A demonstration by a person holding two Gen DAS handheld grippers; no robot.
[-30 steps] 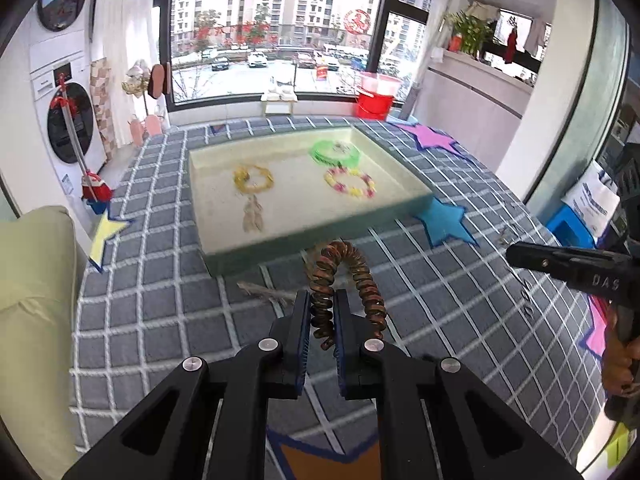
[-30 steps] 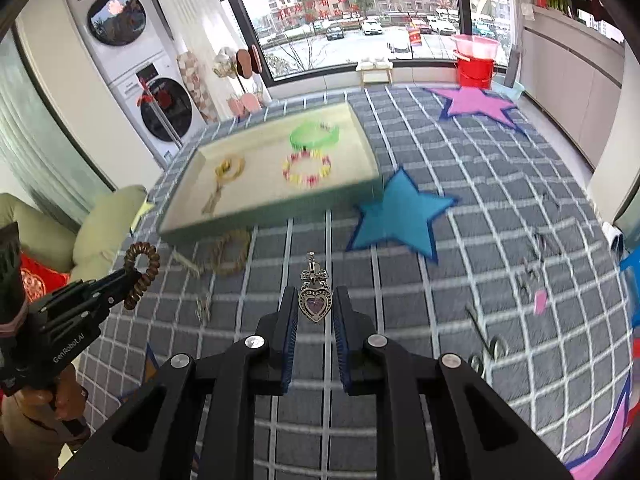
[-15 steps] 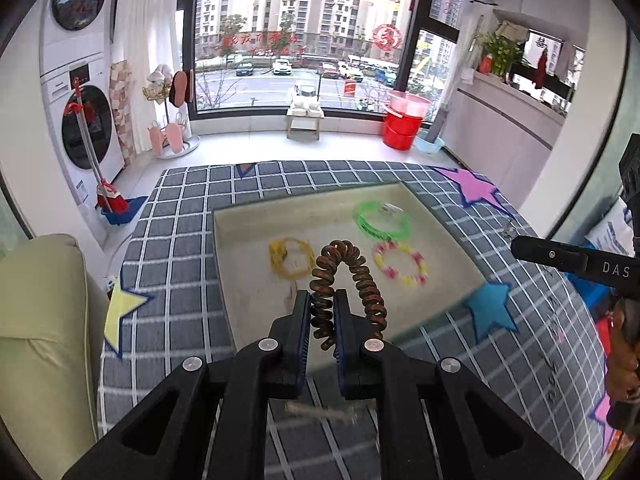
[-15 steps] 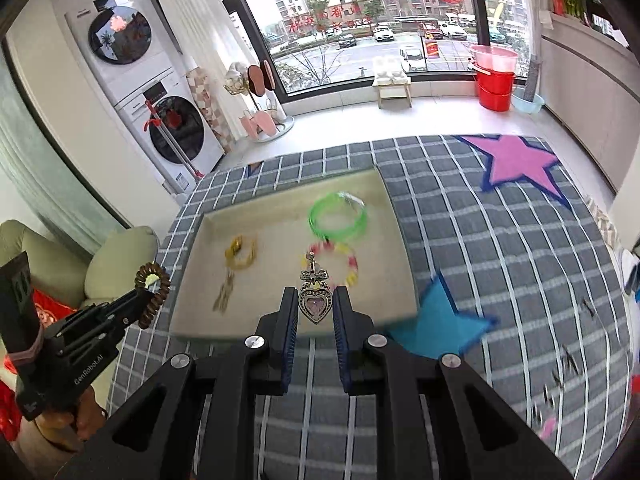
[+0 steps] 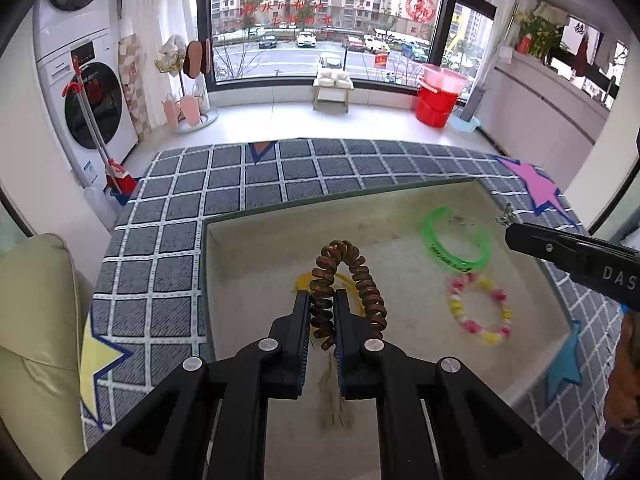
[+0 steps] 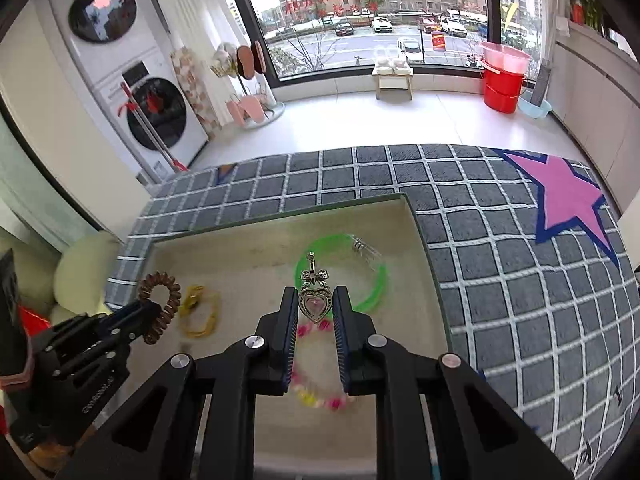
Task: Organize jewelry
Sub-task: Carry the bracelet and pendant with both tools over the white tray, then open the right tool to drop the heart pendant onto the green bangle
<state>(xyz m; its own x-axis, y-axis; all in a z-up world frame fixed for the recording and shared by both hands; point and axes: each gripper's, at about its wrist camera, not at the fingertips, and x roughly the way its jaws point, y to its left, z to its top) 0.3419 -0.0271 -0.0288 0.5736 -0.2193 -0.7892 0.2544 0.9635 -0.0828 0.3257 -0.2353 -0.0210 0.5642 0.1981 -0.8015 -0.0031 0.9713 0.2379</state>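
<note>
1. Between left gripper fingers: brown coil band, pinched on one side, rest looping up and over to the right. Clamped shut on it.
2. Between right gripper fingers: heart pendant, silver with pink centre, bow and small stem sticking up past the fingertips. Clamped shut on it.
3. Under both grippers: tray, cream inside, dark green rim. Both held above it, not touching its floor as far as visible.
4. Inside tray, left wrist view: yellow bracelet mostly hidden behind coil band and fingers; green bangle toward far right; pink-yellow bead bracelet just nearer than bangle, apart from it; blurry brownish item under the left gripper, cannot tell what.
5. Inside tray, right wrist view: green bangle behind pendant, small silver piece at its far edge; bead bracelet blurred, partly behind the fingers; yellow bracelet at left, near the coil band.
6. Across views: right gripper tip seen from left wrist, pendant end poking out over tray's right side; left gripper seen from right wrist at lower left, over tray's left part.
7. Below tray: grey grid cloth with pink star, yellow star, blue star.
8. Around: cream cushion at left, washer, red bucket, stool by window.
</note>
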